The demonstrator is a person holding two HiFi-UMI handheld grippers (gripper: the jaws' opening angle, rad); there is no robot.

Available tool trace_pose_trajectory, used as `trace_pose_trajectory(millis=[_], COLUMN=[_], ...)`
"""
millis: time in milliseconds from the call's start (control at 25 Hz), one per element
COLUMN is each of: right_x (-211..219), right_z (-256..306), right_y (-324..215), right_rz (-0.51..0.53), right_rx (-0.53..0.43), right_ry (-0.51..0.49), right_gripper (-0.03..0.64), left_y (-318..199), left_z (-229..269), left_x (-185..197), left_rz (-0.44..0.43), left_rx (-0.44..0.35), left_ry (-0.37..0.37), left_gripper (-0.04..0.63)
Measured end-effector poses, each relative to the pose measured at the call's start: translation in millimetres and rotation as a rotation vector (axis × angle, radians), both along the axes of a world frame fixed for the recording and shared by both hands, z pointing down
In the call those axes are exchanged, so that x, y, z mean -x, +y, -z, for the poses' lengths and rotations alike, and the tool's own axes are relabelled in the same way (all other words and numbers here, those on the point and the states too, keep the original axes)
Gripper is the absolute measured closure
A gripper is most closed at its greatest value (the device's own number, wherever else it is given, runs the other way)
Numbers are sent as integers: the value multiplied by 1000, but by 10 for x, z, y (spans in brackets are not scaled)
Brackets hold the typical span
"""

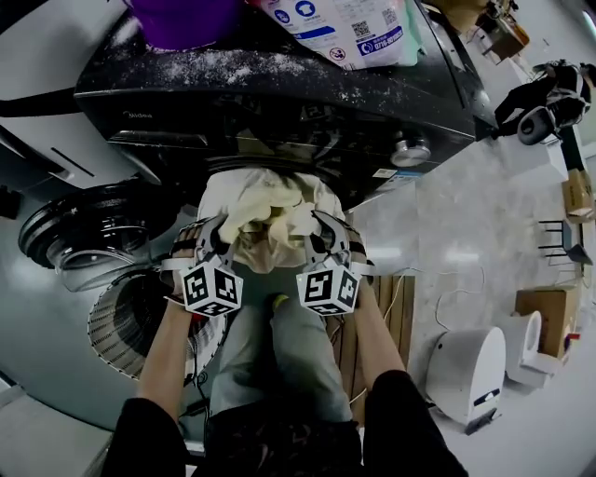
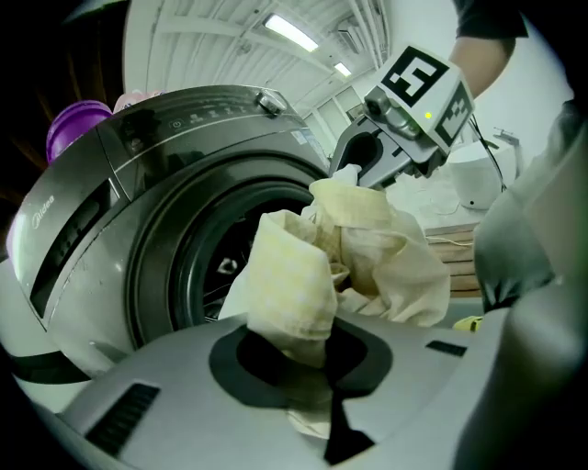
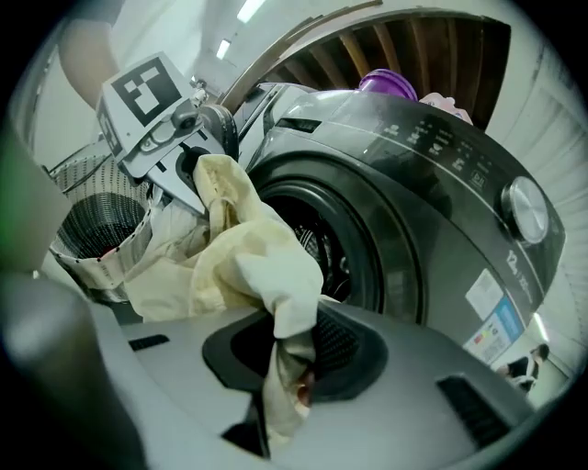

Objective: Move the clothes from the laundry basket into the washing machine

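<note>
A bunched cream garment [image 1: 265, 219] hangs between both grippers, right in front of the round drum opening [image 2: 216, 266] of the dark front-loading washing machine [image 1: 279, 93]. My left gripper [image 1: 222, 235] is shut on the garment's left part [image 2: 289, 294]. My right gripper [image 1: 321, 233] is shut on another fold [image 3: 280, 294]. In the left gripper view the right gripper [image 2: 372, 165] shows beyond the cloth. The right gripper view has the left gripper [image 3: 188, 170] behind it. The mesh laundry basket [image 1: 126, 321] stands low at the left, with pale cloth at its rim [image 3: 110, 262].
The washer's glass door [image 1: 79, 233] hangs open at the left. On the machine sit a purple tub [image 1: 177, 19] and a printed detergent bag [image 1: 349, 28]. The person's grey-trousered legs [image 1: 279, 359] are below the grippers. A wooden pallet [image 1: 396, 307] and a white appliance [image 1: 466, 368] stand right.
</note>
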State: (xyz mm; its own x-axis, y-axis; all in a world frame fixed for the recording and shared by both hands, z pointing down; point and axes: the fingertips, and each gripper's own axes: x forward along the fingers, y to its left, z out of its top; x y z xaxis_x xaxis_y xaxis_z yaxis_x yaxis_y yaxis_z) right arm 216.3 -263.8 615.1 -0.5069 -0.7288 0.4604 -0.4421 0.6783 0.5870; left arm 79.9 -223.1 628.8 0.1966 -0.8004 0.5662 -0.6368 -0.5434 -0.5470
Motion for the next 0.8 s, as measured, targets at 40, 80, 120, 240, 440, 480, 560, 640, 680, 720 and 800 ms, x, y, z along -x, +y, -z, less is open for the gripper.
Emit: trace_pose_trajectory(millis=[40,80,120,240,440,480,560,640,680,720,800], right_x=[15,31,48,88,172,192,240,289,309,324,336], right_z=[-56,-113,-172,-330,-476,-502,-530,-535,-540,-548,-571], right_y=[-45,-87,-123,-212,-386,-418,-503,-596,-639,-681,-767], right_rz=[-3,-6,-10,-20,-41,-49,-70,-95,-110,-128,-166], right_rx=[-17,-32,-43,-73,-130,-133,-133,-129,-124,-116,-90], right_ry=[-4,-9,-16,-30,-43,-50,-79,-119,-144,-173,-237], right_gripper=[549,549,549,551,551,551,551,551,551,551,551], left_y=[-55,-108,-156,-284,-487,-531,-637,-750,-801,-850,-946], left_z=[-65,-128,-190,-345,-525,-556,-593,-603,-611,-620,-637], left_x=[11,21,32,76,145,160,193,216,223,234,263], left_rz=[9,15,16,18,43,53,79,112,128,144,175], left_rx=[-18,-34,-47,-79,-137,-146,-163,-177,-181,-182,-182], left_ry=[-4,-8,-12,-20,-6,3,23,57,78,100,149], left_gripper=[526,527,527,526,526,526,526,526,526,526,526])
